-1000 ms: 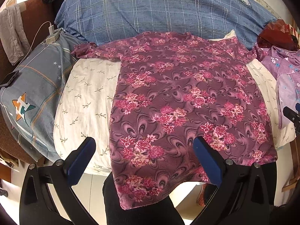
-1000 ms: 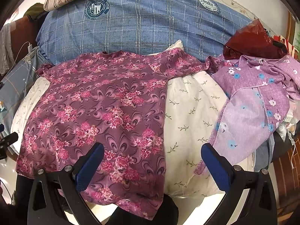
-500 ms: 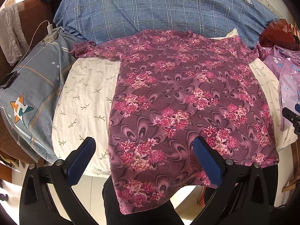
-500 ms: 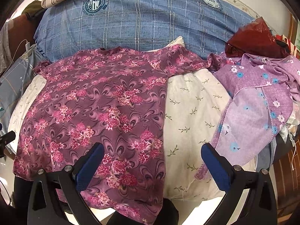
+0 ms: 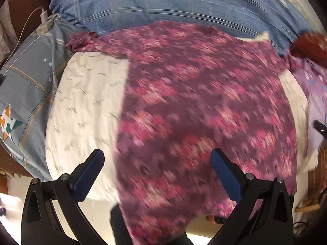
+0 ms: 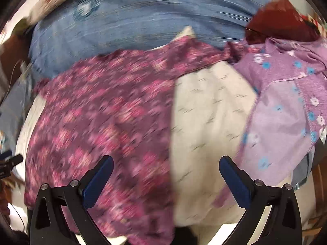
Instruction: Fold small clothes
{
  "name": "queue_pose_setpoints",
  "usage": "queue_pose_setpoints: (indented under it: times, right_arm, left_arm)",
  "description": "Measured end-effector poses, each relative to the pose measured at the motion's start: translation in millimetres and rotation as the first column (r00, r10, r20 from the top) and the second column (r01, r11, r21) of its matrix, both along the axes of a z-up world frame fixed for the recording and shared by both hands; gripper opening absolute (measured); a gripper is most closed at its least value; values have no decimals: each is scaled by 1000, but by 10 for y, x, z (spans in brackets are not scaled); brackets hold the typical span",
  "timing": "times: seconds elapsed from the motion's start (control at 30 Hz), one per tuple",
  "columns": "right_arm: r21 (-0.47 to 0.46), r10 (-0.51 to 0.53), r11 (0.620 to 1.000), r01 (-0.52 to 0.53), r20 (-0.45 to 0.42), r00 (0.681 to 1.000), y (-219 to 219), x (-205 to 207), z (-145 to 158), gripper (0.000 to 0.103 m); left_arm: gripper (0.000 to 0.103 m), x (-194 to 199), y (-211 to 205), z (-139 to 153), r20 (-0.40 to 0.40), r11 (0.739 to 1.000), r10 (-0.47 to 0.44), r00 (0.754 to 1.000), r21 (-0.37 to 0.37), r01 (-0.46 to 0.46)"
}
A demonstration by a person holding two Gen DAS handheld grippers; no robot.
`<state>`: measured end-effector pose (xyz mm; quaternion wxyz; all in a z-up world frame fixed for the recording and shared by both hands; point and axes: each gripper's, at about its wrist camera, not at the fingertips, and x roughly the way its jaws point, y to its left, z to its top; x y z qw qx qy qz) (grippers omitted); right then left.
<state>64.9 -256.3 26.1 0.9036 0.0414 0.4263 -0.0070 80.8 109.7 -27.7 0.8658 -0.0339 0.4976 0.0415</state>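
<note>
A maroon shirt with pink flowers [image 5: 194,106] lies spread flat on a cream cushion [image 5: 85,106], its hem hanging over the near edge. Both views are blurred by motion. My left gripper [image 5: 157,163] hovers open over the shirt's lower left part, one finger over the cushion, the other over the cloth. In the right wrist view the same shirt [image 6: 106,110] fills the left half. My right gripper [image 6: 166,171] is open above the shirt's right hem edge and the bare cushion [image 6: 208,118]. Nothing is between either pair of fingers.
A blue checked bedcover [image 5: 173,2] rises behind the shirt. A lilac flowered garment [image 6: 286,102] lies at the right with a dark red bag [image 6: 280,20] behind it. At the left lie a grey-blue pillow [image 5: 26,81] and a white charger with its cable [image 5: 45,20].
Both grippers have moved forward and lower toward the shirt, which now looks larger; the current frames are smeared by the motion. Both stay open. The shirt has not shifted.
</note>
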Motion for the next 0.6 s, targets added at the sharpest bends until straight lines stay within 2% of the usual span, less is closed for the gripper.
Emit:
queue_pose_setpoints:
  times: [0.17,0.23,0.33,0.47,0.53,0.6]
  right_arm:
    - [42,-163,986,160,76,984,-962,511,436,103]
    - [52,-239,971,235,104,965,-1360,774,635,103]
    - [130,-344,936,327,136,929,-1971,1247,905,103]
    - [295,-402,880,372,46,915,-2555,2050,920,103]
    - [358,-407,842,404,-71,911,-2723,2501,705,103]
    - [373,-448,799,473,-156,880,-2806,2750,477,103]
  left_arm:
    - [103,713,549,92,-41,991,133,990,-17,-134]
    - [103,1004,724,83,-55,982,190,980,-3,-191]
    - [103,1429,927,-8,-83,966,258,962,-5,-260]
    - [103,1929,1050,-222,-146,944,311,939,-62,-323]
    - [103,2173,1094,-361,-184,934,319,930,-107,-341]
    - [103,2325,1158,-456,-207,923,328,922,-140,-360]
